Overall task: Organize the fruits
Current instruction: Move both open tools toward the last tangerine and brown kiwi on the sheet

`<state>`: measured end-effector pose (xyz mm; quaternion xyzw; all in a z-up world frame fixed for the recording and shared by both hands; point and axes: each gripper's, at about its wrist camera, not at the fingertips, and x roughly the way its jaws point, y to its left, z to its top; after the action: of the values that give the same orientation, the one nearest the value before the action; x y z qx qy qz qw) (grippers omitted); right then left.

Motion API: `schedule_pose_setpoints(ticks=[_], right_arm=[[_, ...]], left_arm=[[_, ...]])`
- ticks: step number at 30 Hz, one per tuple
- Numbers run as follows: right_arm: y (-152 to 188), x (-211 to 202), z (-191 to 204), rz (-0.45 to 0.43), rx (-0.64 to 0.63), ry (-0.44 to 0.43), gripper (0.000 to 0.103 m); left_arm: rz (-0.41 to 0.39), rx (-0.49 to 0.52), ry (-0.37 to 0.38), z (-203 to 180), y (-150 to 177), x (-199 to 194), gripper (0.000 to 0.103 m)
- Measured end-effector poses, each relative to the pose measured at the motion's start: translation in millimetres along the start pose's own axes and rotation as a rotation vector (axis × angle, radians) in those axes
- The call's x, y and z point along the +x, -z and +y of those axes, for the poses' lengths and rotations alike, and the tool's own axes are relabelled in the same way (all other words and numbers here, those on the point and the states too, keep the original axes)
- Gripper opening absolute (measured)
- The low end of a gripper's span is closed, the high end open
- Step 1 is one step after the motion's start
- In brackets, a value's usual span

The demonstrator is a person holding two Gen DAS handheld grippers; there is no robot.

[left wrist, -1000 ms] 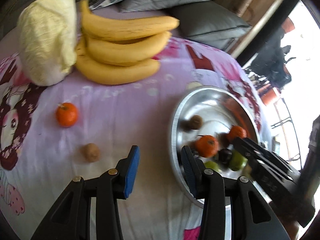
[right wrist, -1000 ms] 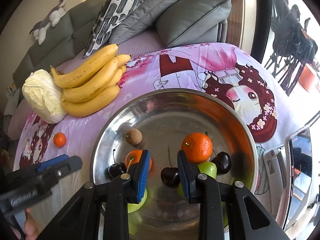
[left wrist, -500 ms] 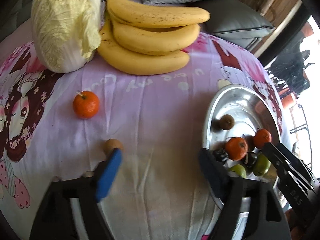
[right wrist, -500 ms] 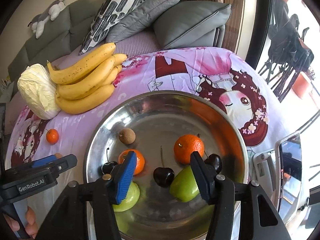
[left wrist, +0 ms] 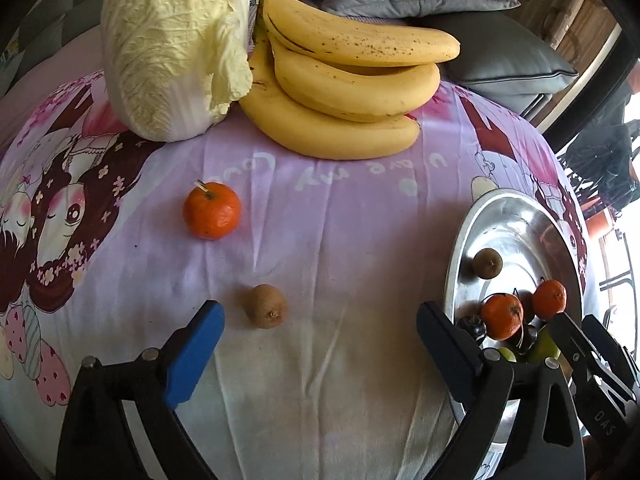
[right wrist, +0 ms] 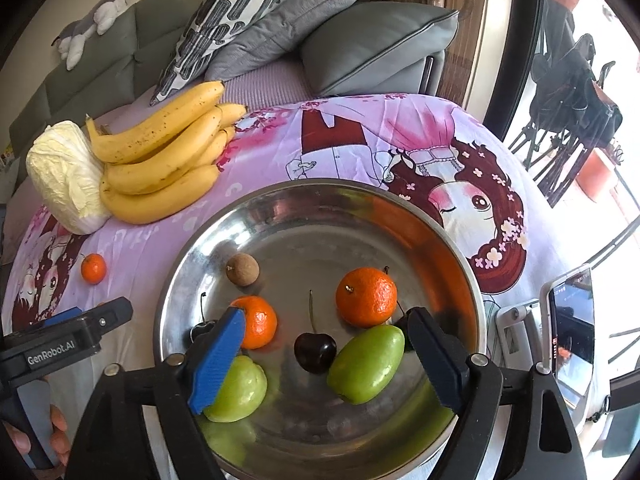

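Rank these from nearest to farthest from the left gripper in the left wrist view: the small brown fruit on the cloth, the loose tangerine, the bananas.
From the left gripper, fingers opening with nothing between them:
1. The small brown fruit, just ahead, nearer the left finger.
2. The loose tangerine, farther out on the left.
3. The bananas, at the far edge beside the cabbage.

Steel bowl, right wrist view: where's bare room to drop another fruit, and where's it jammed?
Free: the far half of the steel bowl, beyond the orange mandarin and right of the small brown fruit. Crowded: the near half, where the dark cherry, both green fruits and a second mandarin sit beneath the opening right hand-held gripper, which holds nothing.
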<state>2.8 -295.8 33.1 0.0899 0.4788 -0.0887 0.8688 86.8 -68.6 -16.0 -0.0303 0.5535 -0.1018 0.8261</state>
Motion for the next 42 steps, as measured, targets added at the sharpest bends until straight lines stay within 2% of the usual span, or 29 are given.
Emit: schedule_pose_setpoints(ticks=[4,11,24,42], right_arm=[[0,-1,0,-0.010,-0.002,0.000,0.098],[1,-1,3,-0.013,-0.010,-0.005,0.103],[0,-3,10,-0.036,-0.023,-0.033,0.103],[1,-1,60,-0.053,-0.116,-0.125,0.103]], left_arm=[[-0.011,0.006,-0.006,0,0,-3,0.097],[-0.015,0.013,-0.008,-1,1,-6,0.097],[-0.053,0.012,-0.015,1,-2,-14,0.097],[-0.117,-0.053,-0.042,39,-12,-34,0.097]])
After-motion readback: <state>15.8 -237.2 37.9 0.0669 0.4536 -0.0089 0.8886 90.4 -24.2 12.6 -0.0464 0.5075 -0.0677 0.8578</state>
